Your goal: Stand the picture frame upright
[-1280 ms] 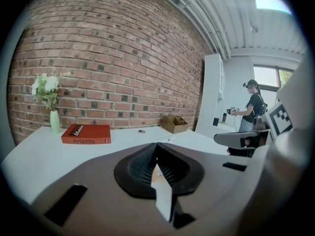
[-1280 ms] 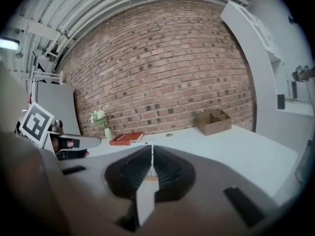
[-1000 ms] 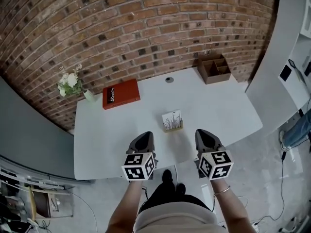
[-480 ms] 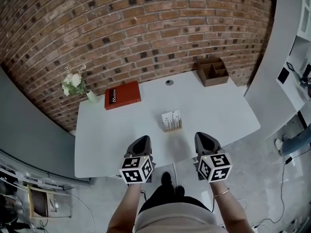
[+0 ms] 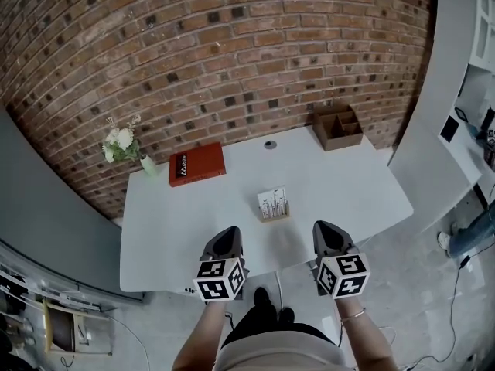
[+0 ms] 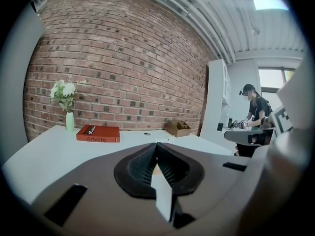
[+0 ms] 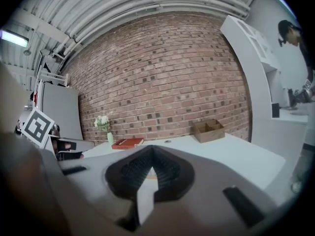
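The picture frame (image 5: 273,205), small, with a white face, dark drawing and a wooden lower edge, sits near the middle of the white table (image 5: 348,184). From above I cannot tell whether it lies flat or leans. In the left gripper view only a sliver of the picture frame (image 6: 166,140) shows past the jaw tips. My left gripper (image 5: 224,236) hovers at the table's near edge, left of and nearer than the frame, jaws shut and empty. My right gripper (image 5: 326,230) hovers level with it on the frame's right, jaws together with nothing between them.
A red book (image 5: 197,165) lies at the back left, beside a green vase of white flowers (image 5: 124,144). A wooden organiser box (image 5: 338,127) stands at the back right corner against the brick wall. A person (image 6: 256,109) works at a counter to the right.
The head view has shifted, so the table and frame sit slightly lower in the picture. Both grippers keep their places relative to the frame, still shut.
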The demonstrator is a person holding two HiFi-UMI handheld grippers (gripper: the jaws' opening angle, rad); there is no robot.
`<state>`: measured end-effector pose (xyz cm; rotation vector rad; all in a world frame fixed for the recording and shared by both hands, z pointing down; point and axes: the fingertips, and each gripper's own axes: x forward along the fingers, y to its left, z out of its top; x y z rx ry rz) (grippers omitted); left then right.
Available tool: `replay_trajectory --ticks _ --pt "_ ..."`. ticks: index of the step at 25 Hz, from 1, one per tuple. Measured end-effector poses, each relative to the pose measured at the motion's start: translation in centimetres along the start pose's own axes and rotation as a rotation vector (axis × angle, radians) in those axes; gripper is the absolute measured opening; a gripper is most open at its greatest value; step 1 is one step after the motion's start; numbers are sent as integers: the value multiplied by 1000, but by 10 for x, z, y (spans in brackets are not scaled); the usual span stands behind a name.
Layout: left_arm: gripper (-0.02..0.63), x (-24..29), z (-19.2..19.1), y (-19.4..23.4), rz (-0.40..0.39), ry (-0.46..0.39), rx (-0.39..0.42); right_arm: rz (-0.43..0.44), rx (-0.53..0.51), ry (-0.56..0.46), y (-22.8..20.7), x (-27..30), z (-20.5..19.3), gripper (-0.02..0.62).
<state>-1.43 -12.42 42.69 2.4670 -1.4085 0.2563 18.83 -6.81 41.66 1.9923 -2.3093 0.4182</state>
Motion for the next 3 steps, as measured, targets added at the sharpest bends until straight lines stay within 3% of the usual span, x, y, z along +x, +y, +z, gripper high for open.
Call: replay_trajectory --ticks 3 --pt "-6 1 -1 -2 -5 5 -2 -10 3 15 -3 -3 -5 2"
